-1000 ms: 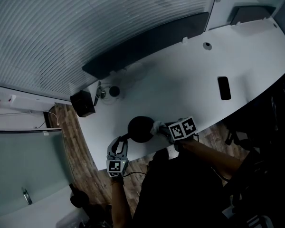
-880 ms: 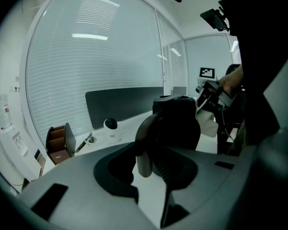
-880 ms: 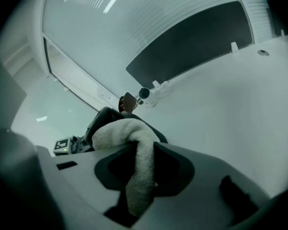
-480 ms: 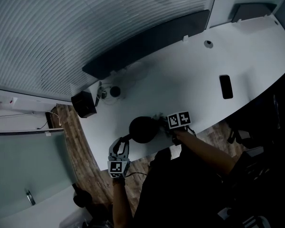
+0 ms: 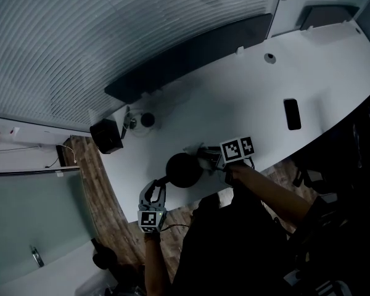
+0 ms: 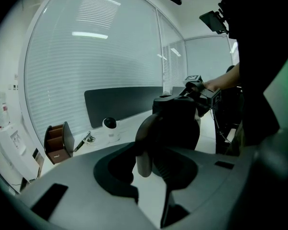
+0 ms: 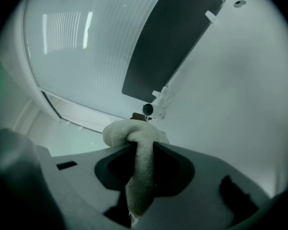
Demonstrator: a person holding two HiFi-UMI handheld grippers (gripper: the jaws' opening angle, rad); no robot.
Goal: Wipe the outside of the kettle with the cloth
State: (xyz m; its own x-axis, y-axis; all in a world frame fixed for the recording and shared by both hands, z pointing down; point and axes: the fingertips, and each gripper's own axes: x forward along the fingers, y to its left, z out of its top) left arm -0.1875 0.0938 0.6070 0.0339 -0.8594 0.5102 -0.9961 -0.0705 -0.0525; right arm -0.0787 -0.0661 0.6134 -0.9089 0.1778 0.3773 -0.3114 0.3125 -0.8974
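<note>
Black plastic, the handle [image 6: 145, 145] sat clasped in your left gripper [image 5: 156, 189] on the near side of the kettle [image 5: 184, 169], steadying it on the white desk [image 5: 253, 97]. Just right of the kettle, your right gripper [image 5: 211, 159] was clenched on the beige cloth [image 7: 140, 166], which looked lifted off the kettle's wall. No wiped patch could be told apart; I judged the wiping partway, with the far side left. Beyond the kettle stood a small camera [image 5: 148, 119].
</note>
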